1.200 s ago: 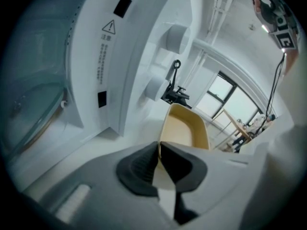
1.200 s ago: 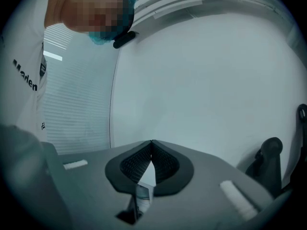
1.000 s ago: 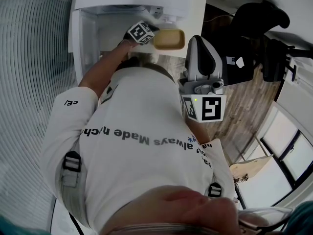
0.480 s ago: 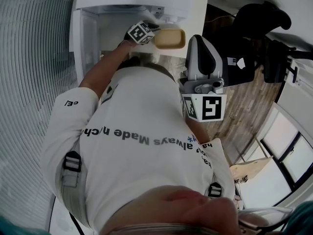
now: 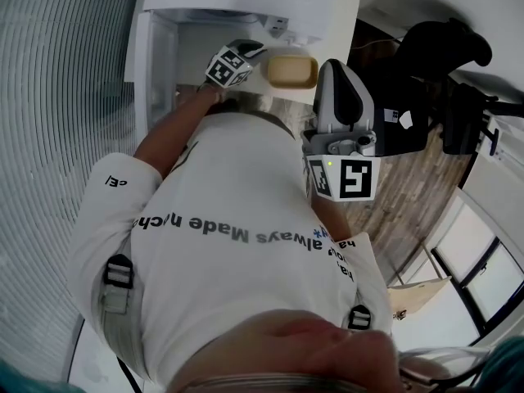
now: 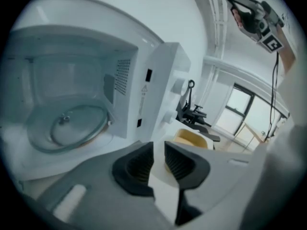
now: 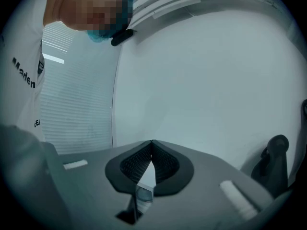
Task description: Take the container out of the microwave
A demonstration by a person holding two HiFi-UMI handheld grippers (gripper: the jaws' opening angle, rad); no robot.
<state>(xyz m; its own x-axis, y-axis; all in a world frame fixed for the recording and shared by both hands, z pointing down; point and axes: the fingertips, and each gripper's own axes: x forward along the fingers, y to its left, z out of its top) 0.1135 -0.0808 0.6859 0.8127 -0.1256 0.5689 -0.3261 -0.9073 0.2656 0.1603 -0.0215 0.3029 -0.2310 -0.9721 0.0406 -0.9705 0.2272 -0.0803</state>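
The container is out of the microwave and sits on the white surface just to the right of it, near the open front. The glass turntable inside is bare, so the task looks all but done. The left gripper has just been opening its jaws, and they now stand apart with nothing between them; the container lies a little beyond the tips, clear of both pads. What seems to be in hand is the letting-go and the retreat. To do that well, the left jaws should be kept wide while the gripper is drawn back along its own line, so that neither pad catches the rim and drags or tips the container. The gripper should lift a little before it swings aside, and stay away from the microwave's front edge on its left. The right gripper has its jaws together and empty and faces a plain wall. It has no part in this and is best kept well apart from the container.
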